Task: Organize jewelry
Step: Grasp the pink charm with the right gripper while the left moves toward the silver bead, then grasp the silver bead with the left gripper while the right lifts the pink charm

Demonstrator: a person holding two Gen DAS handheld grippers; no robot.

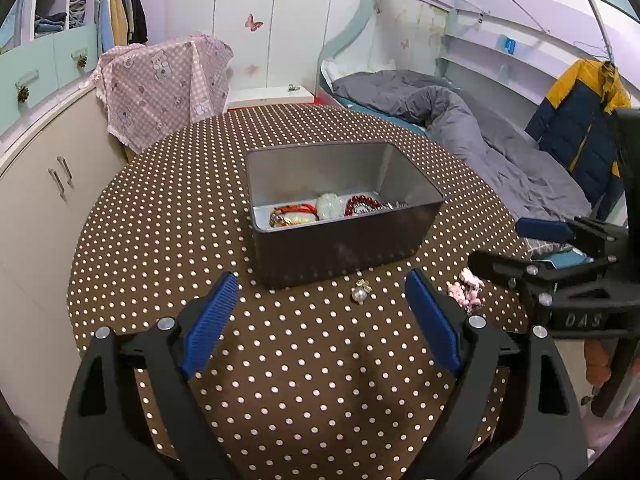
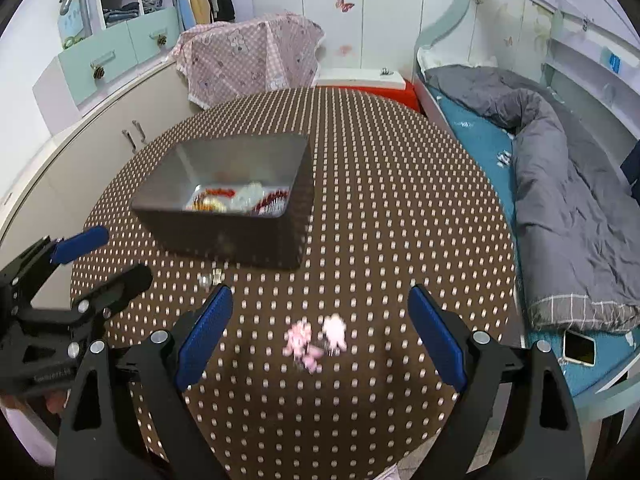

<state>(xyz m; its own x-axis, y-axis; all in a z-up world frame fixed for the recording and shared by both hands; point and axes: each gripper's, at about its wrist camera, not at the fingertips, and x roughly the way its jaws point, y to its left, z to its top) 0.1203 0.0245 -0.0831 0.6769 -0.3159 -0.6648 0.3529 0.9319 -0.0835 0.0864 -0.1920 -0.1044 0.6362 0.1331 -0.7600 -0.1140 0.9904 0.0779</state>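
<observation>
A dark rectangular box (image 1: 344,246) stands on the round polka-dot table (image 1: 168,240). It holds red bead bracelets (image 1: 362,204), a white piece and a red-and-gold piece. A small pearl brooch (image 1: 361,291) lies on the cloth just in front of the box. Pink flower ornaments (image 1: 466,287) lie to its right. My left gripper (image 1: 322,330) is open and empty, just short of the brooch. In the right wrist view my right gripper (image 2: 320,338) is open and empty, with the pink ornaments (image 2: 316,340) between its fingers. The box (image 2: 224,216) stands far left.
A bed with a grey duvet (image 1: 472,128) runs along the right. A phone (image 2: 579,347) lies on the bed's near end. White cabinets (image 1: 44,184) stand left. A pink checked cloth (image 1: 164,80) drapes a chair behind the table.
</observation>
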